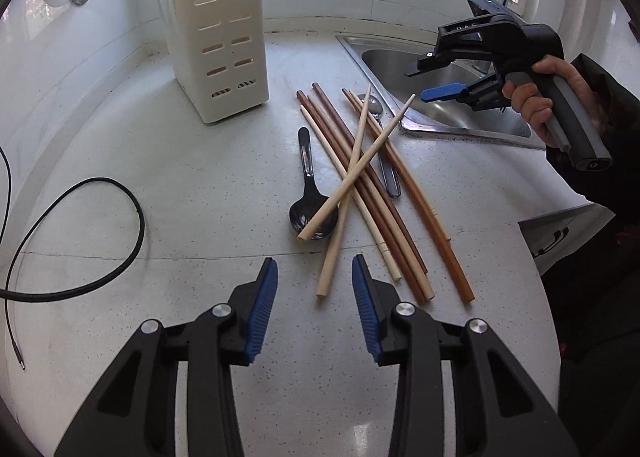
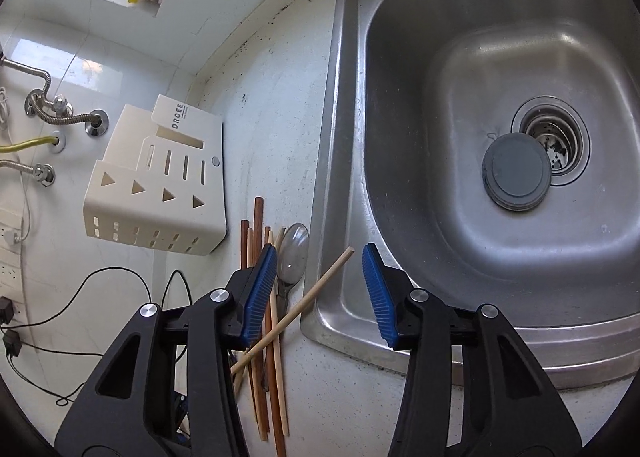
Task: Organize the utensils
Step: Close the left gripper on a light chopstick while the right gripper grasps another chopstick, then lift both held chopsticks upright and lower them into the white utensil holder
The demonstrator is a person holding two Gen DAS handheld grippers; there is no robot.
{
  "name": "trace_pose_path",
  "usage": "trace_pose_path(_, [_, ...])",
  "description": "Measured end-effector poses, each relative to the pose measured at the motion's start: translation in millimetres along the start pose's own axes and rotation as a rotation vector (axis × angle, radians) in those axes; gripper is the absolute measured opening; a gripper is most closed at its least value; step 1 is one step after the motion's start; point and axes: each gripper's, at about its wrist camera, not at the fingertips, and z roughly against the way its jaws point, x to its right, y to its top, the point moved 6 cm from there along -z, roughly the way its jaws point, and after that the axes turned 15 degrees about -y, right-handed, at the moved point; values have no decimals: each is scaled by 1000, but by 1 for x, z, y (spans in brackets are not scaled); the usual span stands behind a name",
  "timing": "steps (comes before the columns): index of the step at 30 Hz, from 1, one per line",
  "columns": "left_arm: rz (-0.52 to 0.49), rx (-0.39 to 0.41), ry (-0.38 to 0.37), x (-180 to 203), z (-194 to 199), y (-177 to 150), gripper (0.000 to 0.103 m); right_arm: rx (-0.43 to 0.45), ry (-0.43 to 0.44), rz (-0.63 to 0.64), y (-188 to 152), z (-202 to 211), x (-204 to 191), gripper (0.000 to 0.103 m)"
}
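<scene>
Several wooden chopsticks (image 1: 376, 193), light and dark brown, lie crossed in a pile on the speckled counter. A black spoon (image 1: 310, 197) lies at the pile's left and a steel spoon (image 1: 386, 153) partly under it. A white slotted utensil holder (image 1: 218, 37) stands at the back. My left gripper (image 1: 315, 263) is open and empty, just in front of the pile. My right gripper (image 1: 430, 77) is open and empty, held in the air over the sink's left rim. In the right wrist view, the right gripper (image 2: 320, 253) hovers above the chopsticks (image 2: 272, 337), the steel spoon (image 2: 294, 253) and the holder (image 2: 160, 185).
A steel sink (image 2: 500, 137) with a grey drain plug (image 2: 516, 171) lies to the right of the pile. A black cable (image 1: 80, 241) loops on the counter at the left. Wall pipes (image 2: 52, 113) and sockets are on the tiled wall behind the holder.
</scene>
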Motion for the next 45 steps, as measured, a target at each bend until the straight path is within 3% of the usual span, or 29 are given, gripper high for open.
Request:
trace_pose_path(11, [27,4,-53,-4,-8,-2,37,4,-18,0,-2,-14,-1,35])
trace_pose_path(17, [40,-2,-80,-5,-10,-4,26,-15,-17,-3,-6,-22,-2,32])
trace_pose_path(27, [19,-14,-103,0,-8,-8,9,-1,-39,9,-6,-26,-2,15])
trace_pose_path(31, [-7,-18,-76,5,-10,-7,7,8,-26,10,-5,-23,-4,14])
trace_pose_path(45, [55,160,-98,38,37,9,6,102,123,48,0,30,-27,7])
